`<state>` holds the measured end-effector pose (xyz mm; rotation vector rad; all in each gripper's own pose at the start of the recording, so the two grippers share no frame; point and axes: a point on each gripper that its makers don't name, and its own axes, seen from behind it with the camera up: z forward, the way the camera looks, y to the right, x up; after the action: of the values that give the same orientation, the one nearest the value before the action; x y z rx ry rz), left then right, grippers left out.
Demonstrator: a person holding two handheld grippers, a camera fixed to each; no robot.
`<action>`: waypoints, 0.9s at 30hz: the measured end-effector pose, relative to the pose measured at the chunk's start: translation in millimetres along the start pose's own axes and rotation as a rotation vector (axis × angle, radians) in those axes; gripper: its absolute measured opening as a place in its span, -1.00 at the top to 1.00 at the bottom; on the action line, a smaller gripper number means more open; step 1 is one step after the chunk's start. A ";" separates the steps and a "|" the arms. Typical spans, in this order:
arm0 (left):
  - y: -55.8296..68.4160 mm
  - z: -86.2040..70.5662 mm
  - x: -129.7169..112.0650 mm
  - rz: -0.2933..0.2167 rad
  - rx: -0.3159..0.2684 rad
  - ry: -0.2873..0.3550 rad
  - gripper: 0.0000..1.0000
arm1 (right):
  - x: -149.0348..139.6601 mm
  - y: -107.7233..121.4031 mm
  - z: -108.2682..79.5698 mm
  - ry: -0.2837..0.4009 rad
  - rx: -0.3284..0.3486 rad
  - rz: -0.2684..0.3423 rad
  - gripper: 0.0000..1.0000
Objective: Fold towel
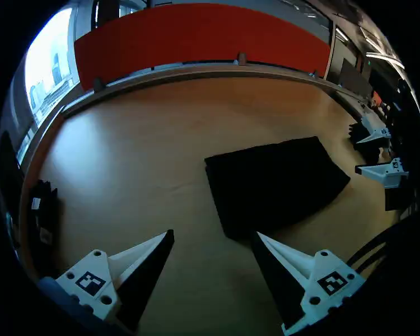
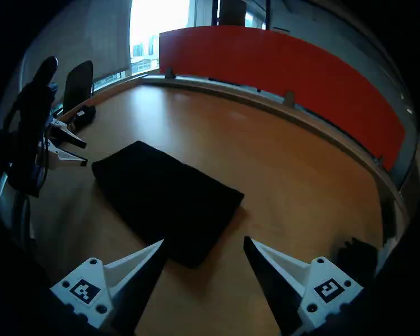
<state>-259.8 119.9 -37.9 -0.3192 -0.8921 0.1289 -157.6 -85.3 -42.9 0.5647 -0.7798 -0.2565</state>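
Black and flat, the towel (image 1: 274,187) lies as a rough rectangle on the light wooden tabletop (image 1: 143,140), with nothing resting on it and neither tool touching it. In the left gripper view, the left tool (image 1: 213,234) hangs above the tabletop with its two white fingers spread wide and nothing between them; the towel's near corner sits just ahead of the gap, closer to the finger on the right of that view. Farther off at the right edge of the same view, the right tool (image 1: 357,154) points toward the towel's far end, its fingers apart and unladen. In the right gripper view, the right tool (image 2: 204,241) is likewise released, fingers wide, and the towel (image 2: 165,204) stretches away from it toward the upper left, its near short edge reaching just ahead of the finger on the left of that view. The left tool (image 2: 85,155) shows at the left edge there, close to the towel's far corner but apart from it. A long red partition (image 1: 199,39) runs along the far edge of the tabletop, with a bright window (image 1: 47,61) beyond it. A dark chair (image 2: 78,84) stands near the window in the right gripper view.
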 end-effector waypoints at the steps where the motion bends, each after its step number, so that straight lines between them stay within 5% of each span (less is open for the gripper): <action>1: -0.5 -1.0 -0.9 -0.003 0.002 0.001 -0.98 | -0.4 -0.5 0.1 0.001 0.003 -0.003 -1.00; 27: -10.1 -35.1 -22.4 -0.042 0.057 0.085 -0.97 | -9.3 -12.7 11.0 -0.022 0.098 -0.086 -0.90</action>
<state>-246.5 97.2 -71.8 -0.2514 -0.8094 0.1010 -172.2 -96.1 -49.3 0.6901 -0.7937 -0.3053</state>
